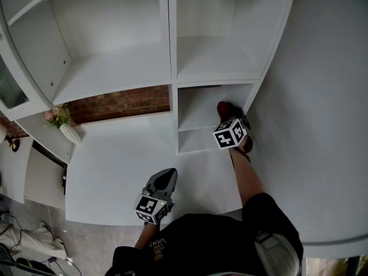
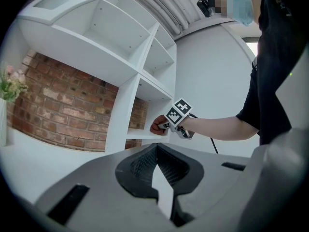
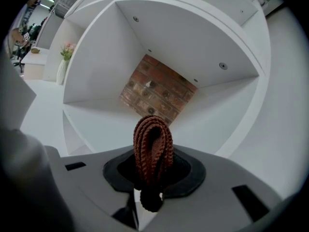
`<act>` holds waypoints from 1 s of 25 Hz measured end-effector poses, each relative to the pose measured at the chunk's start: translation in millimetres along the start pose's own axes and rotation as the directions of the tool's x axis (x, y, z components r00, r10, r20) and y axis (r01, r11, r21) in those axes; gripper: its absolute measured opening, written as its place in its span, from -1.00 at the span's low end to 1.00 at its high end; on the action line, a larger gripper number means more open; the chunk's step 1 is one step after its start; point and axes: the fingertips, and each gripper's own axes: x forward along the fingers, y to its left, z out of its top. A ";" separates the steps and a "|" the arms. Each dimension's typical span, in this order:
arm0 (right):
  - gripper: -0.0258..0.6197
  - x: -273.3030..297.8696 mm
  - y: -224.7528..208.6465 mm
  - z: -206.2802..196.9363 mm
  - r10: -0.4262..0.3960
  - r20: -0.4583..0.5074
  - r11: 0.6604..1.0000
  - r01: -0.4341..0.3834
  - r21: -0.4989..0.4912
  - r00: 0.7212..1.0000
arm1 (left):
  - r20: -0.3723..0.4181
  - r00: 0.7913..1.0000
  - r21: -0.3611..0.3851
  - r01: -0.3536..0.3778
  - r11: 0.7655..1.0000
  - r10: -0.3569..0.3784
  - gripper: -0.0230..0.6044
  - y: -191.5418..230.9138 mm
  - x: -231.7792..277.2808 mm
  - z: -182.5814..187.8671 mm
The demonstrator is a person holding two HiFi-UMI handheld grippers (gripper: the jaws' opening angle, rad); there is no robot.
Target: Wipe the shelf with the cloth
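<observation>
Flowers (image 1: 58,117) far left. Left gripper (image 1: 165,180) low centre over white counter (image 1: 115,165), jaws together, empty. Right gripper (image 1: 227,119) right of centre, clamped on folded brown cloth (image 1: 222,107), inside small shelf (image 1: 194,119) cubby.

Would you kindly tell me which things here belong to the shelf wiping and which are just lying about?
In use: cloth, held in right gripper; shelf.
Lying about: vase of flowers; left gripper, empty and shut.
</observation>
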 end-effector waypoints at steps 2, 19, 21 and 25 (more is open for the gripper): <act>-0.63 -7.0 7.9 11.5 0.022 0.043 1.000 -0.023 0.013 0.999 | -0.001 1.000 0.001 -0.005 1.000 0.005 -0.90 0.2 -2.2 -0.1; -0.63 -51.9 139.1 76.9 0.352 0.285 0.894 -0.410 0.179 0.892 | -0.030 0.995 0.009 -0.093 0.996 0.093 -0.90 14.3 -45.3 -2.4; -0.63 -51.8 146.7 75.6 0.364 0.273 0.893 -0.417 0.171 0.891 | -0.032 0.995 0.011 -0.099 0.995 0.099 -0.90 14.7 -48.5 -2.2; -0.63 -50.2 146.3 70.2 0.345 0.256 0.910 -0.388 0.143 0.903 | -0.037 0.994 0.011 -0.100 0.995 0.100 -0.90 13.7 -51.3 -2.9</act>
